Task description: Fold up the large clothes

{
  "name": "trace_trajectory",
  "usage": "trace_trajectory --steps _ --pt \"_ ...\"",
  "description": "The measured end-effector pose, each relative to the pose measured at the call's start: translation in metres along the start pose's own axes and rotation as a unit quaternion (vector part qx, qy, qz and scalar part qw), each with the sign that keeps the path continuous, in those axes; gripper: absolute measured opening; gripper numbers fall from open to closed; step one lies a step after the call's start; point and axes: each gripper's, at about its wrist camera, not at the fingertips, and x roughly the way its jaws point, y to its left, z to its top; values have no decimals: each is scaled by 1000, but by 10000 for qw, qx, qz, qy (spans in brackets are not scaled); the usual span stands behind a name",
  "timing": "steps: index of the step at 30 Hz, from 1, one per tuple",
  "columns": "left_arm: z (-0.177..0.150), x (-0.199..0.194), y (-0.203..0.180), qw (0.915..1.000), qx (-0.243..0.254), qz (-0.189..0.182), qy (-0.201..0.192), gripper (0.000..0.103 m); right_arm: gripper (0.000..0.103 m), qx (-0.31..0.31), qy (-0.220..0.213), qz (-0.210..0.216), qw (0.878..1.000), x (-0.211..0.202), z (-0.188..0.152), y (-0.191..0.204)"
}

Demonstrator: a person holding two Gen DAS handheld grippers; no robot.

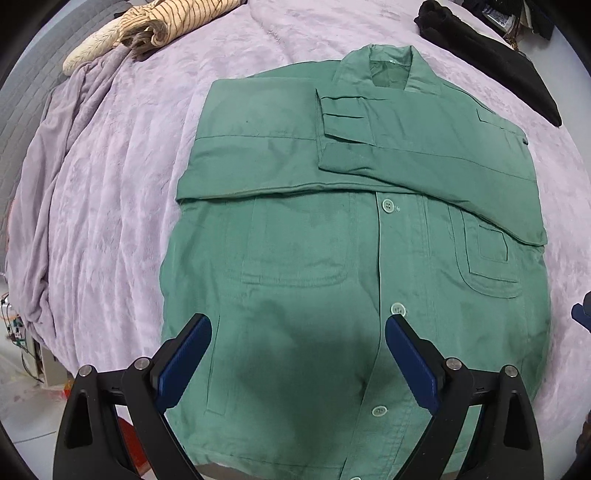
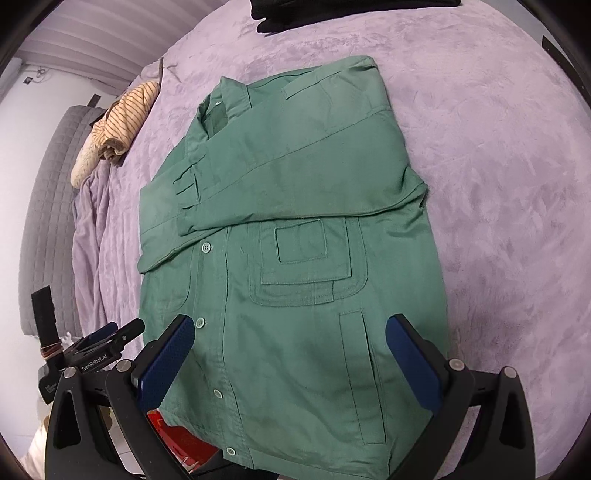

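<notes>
One green jacket (image 1: 354, 236) on the lilac blanket (image 1: 122, 177) covering the bed, lying flat, centre of both views, collar (image 1: 388, 62) toward 12 o'clock and hem toward 6. Two grippers, one per hand: left gripper (image 1: 298, 349) has its jaws spread wide, blue pads clear of the cloth, nothing between them but the jacket's lower front underneath; right gripper (image 2: 290, 350) likewise wide apart, holding nothing, hovering over the lower right panel. From the right wrist view the left gripper shows side-on at 8 o'clock. Jacket state: buttoned, four pale buttons countable down the placket in each view, e.g. (image 1: 387, 205). Both sleeves folded in across the chest, the cuff (image 1: 341, 110) of one lying on top of the other sleeve. Two patch pockets on the lower chest, one at 9 o'clock of the placket (image 1: 291, 258) and one with a square flap at 3 o'clock (image 1: 487, 258); one vertical slit pocket (image 2: 364, 376) near the right side seam. Other items: one striped beige garment (image 1: 166, 26) bunched at 11 o'clock, one black garment (image 1: 491, 59) at 1 o'clock, cut off by the frame edge. Hem is partly hidden behind gripper bodies; something red (image 2: 173, 435) peeks below the bed edge at 7 o'clock, can't identify it. Left-edge clutter in the left wrist view is too small to make out.
</notes>
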Motion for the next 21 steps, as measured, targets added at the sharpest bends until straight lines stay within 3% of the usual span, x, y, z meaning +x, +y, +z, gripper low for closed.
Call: trace_trajectory --steps 6,12,21 --pt "-29 -8 -4 9998 -125 37 138 96 103 -129 172 101 9997 -7 -13 -8" --pt "-45 -23 -6 9999 99 75 -32 96 103 58 111 229 9997 -14 -30 -19" --pt "-88 -19 18 9992 394 23 -108 96 103 315 -28 189 9993 -8 -84 -16"
